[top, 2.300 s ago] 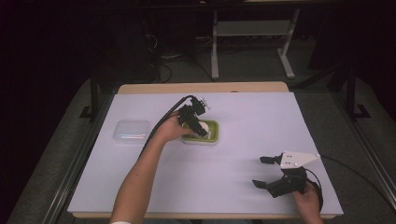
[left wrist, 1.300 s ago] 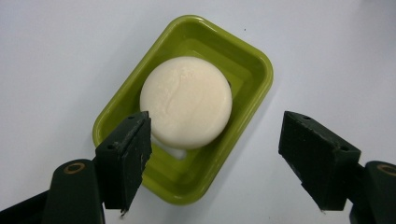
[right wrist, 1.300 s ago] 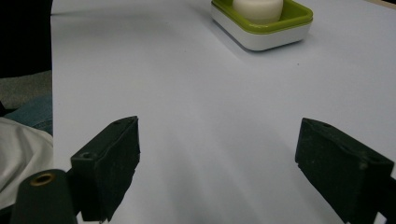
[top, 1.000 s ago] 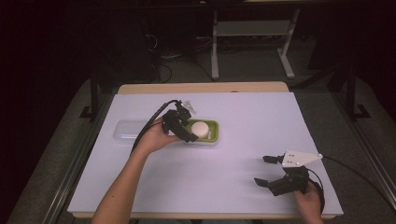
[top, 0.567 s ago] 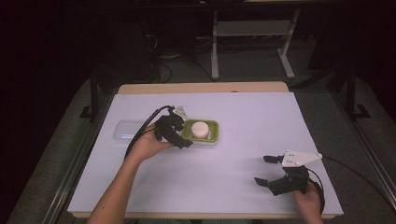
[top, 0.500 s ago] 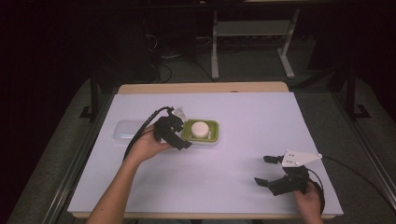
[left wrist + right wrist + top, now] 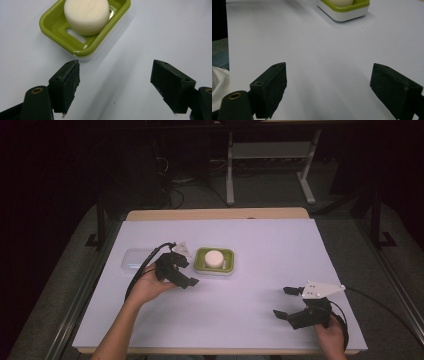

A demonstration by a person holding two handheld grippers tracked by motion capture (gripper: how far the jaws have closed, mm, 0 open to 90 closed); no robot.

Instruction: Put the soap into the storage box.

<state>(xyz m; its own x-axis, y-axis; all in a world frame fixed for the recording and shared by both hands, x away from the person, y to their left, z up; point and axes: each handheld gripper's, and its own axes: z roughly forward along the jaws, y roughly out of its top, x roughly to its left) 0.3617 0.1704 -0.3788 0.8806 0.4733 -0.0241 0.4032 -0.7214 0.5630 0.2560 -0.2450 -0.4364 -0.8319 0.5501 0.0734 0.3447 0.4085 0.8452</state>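
Clear plastic, a lid [image 7: 134, 259] by the look of it, lies at the table's [image 7: 260, 285] left side, just beside the left hand-held gripper [image 7: 181, 272], whose jaws stand apart and empty. Right of that gripper, close ahead of its jaws, sits the green dish [image 7: 214, 260] with the soap [image 7: 213, 257] resting in it. The soap seems placed; covering the dish may come next, which calls for reaching the lid. Well apart, near the front right, the right hand-held gripper [image 7: 289, 302] hangs with jaws apart.

Readable text: none in any view.
Labels, brands, numbers: none legible on any object or surface.
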